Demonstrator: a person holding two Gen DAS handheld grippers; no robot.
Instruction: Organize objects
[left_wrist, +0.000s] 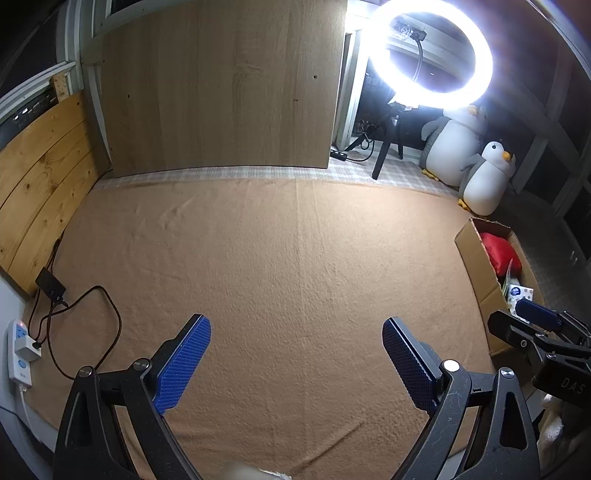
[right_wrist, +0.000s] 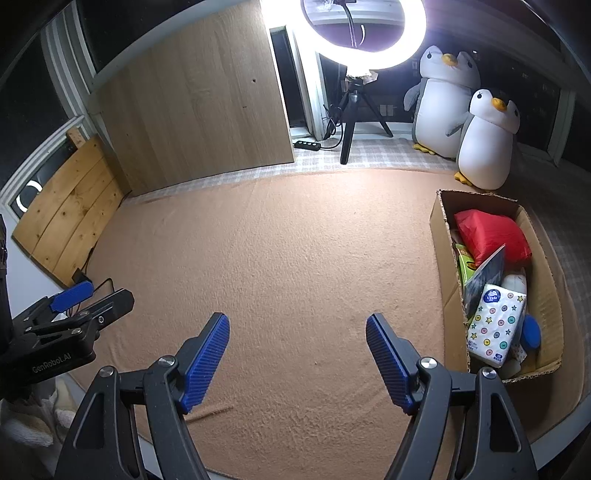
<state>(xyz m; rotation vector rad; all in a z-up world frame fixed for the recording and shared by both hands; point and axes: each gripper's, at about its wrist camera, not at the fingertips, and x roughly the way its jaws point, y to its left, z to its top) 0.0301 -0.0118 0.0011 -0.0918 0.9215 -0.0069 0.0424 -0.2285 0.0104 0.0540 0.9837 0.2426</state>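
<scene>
Sitting packed: cardboard box (right_wrist: 439, 236), red pouch (right_wrist: 491, 232), starry tissue pack (right_wrist: 495, 325); both hand-held grippers (left_wrist: 295, 354) (right_wrist: 297, 350) wide open, empty.

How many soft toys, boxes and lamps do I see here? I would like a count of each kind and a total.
Penguin soft toys: 2, a big one and a smaller one
Cardboard box: 1
Ring light: 1
Total: 4
</scene>
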